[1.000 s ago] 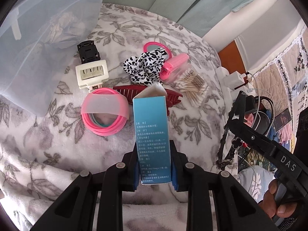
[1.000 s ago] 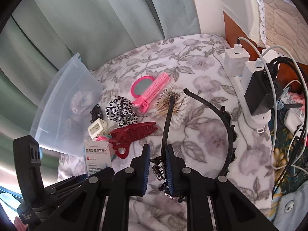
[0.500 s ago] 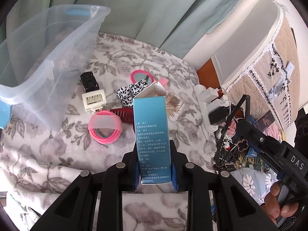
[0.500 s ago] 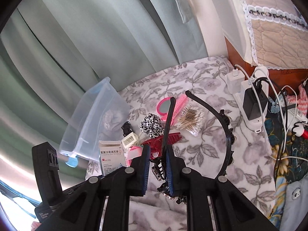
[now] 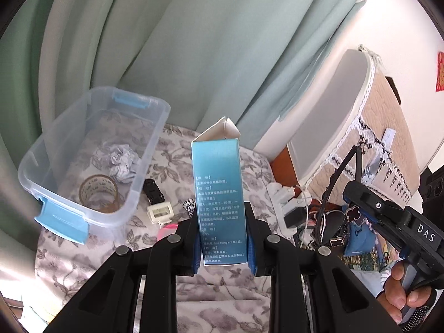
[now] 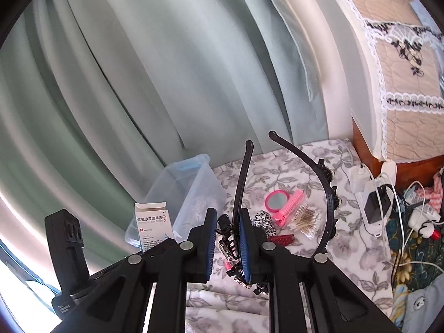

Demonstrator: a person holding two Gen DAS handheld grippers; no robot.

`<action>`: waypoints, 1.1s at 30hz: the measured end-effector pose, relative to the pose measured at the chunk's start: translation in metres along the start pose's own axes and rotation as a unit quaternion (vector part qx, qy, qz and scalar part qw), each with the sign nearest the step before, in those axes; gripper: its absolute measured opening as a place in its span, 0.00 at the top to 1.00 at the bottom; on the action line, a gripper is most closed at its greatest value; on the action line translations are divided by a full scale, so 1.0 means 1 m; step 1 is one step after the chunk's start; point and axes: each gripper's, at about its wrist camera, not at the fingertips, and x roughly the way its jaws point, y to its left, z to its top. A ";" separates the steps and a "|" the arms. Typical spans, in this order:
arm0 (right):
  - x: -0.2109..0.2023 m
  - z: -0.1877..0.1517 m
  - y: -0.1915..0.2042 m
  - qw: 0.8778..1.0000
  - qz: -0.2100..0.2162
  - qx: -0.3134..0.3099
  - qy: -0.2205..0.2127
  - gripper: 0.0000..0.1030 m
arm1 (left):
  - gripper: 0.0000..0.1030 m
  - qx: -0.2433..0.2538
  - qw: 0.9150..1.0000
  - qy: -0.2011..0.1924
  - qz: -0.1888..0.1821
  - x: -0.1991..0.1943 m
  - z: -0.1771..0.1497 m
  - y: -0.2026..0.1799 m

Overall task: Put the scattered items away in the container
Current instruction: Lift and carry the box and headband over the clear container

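Above the floral bed, the left gripper (image 5: 223, 245) clamps an upright blue medicine box (image 5: 219, 194); the right gripper (image 6: 226, 245) pinches a black headband (image 6: 327, 194). Far left sits the clear container (image 5: 149, 149).

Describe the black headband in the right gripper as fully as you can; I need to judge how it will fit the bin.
The black headband is a thin, glossy plastic-looking arc with dark flower-shaped ornaments along its outer curve. The right gripper has its jaws shut on one leg near a toothed, decorated stretch. It stands roughly upright in the air, both tips pointing up, its open ends apart, above the floral blanket. Nothing else touches it.
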 end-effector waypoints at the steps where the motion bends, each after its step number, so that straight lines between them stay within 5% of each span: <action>1: -0.001 0.003 0.007 1.000 0.005 -0.007 -0.004 0.83 | 0.75 -0.002 1.000 -0.010 0.003 -0.006 0.004 0.004; 13: 0.030 0.026 0.094 0.995 0.063 -0.083 0.001 0.83 | 0.74 -0.056 0.994 -0.076 0.047 -0.052 0.031 0.076; 33: 0.123 0.032 0.195 0.975 0.132 -0.166 0.057 0.83 | 0.74 -0.112 0.988 -0.076 0.080 -0.046 0.048 0.170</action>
